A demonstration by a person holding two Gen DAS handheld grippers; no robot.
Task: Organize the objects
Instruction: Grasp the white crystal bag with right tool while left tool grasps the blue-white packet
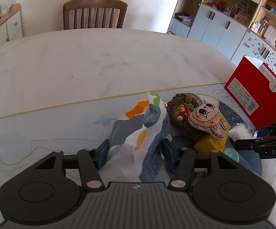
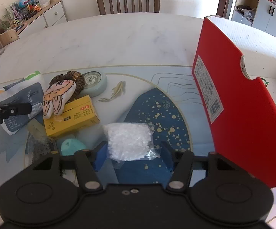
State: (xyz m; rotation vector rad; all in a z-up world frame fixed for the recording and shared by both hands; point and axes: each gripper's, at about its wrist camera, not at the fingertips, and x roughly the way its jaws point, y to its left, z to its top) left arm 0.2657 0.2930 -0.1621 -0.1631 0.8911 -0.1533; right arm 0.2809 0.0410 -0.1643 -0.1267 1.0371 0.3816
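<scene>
A grey, white and orange pouch (image 1: 138,126) lies on the patterned mat, and my left gripper (image 1: 135,147) is shut on it, one blue pad against each side. A clear bag of white granules (image 2: 128,139) sits on the dark blue patch between the blue pads of my right gripper (image 2: 133,148), which is shut on it. Between the two lie a cream plush toy (image 2: 59,97), a yellow carton (image 2: 75,118), a brown braided ring (image 1: 176,105) and a pale round disc (image 2: 95,83). An open red box (image 2: 243,95) stands at the right.
A teal oval (image 2: 71,146) and a dark crinkled bag (image 2: 40,145) lie close to my right gripper's left side. A wooden chair (image 1: 95,13) stands at the table's far edge. A sideboard (image 1: 12,22) with clutter is at the far left, and white cabinets (image 1: 218,26) at the far right.
</scene>
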